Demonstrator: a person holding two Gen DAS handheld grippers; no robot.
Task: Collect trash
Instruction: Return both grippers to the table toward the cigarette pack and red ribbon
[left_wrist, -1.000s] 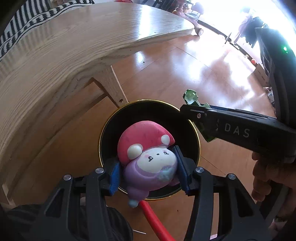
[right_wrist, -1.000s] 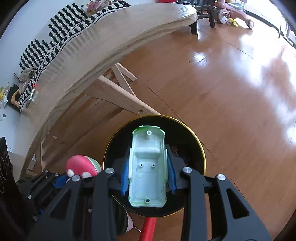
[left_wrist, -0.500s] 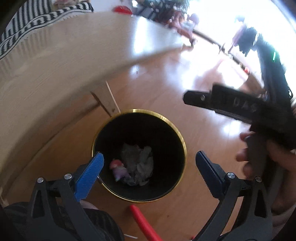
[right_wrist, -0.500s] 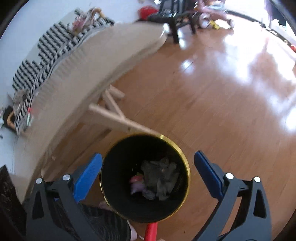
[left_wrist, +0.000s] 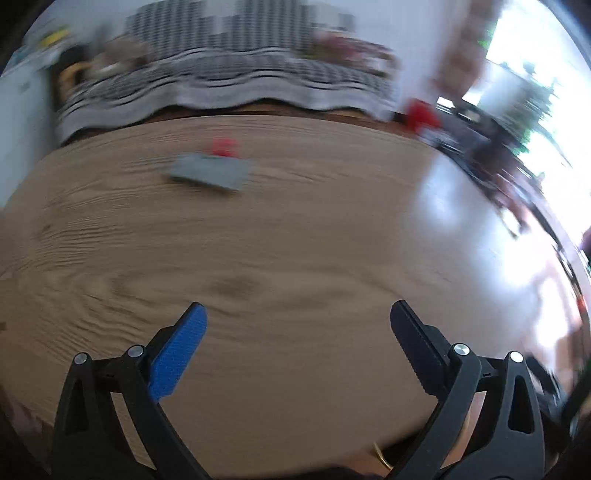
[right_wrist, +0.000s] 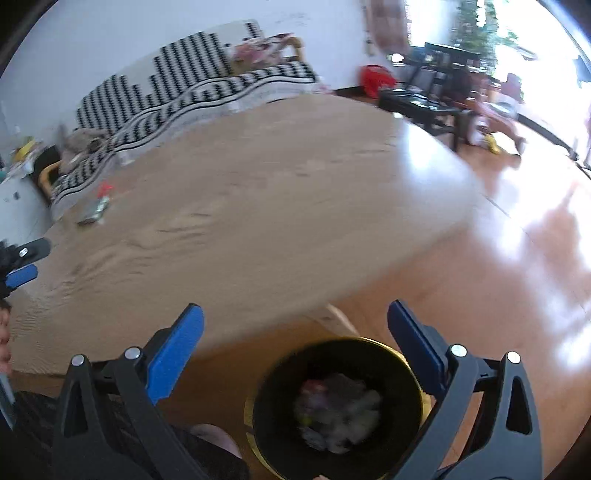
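Note:
My left gripper (left_wrist: 297, 325) is open and empty above the wooden table (left_wrist: 295, 258). A grey flat piece (left_wrist: 208, 172) and a small red item (left_wrist: 223, 146) lie blurred at the table's far side. My right gripper (right_wrist: 295, 325) is open and empty above the black bin with a gold rim (right_wrist: 338, 402) on the floor. The bin holds crumpled trash (right_wrist: 340, 406). The grey piece (right_wrist: 92, 212), the red item (right_wrist: 105, 189) and the left gripper (right_wrist: 22, 264) show in the right wrist view at the left.
A black-and-white striped sofa (right_wrist: 177, 92) stands behind the table. Dark chairs (right_wrist: 436, 96) and toys stand at the back right by a bright window. Shiny wooden floor (right_wrist: 535, 229) spreads to the right of the table.
Both grippers let the mushroom toy and green car shell drop into the bin, then rose and tilted up toward the tabletop. The left one now faces the table.

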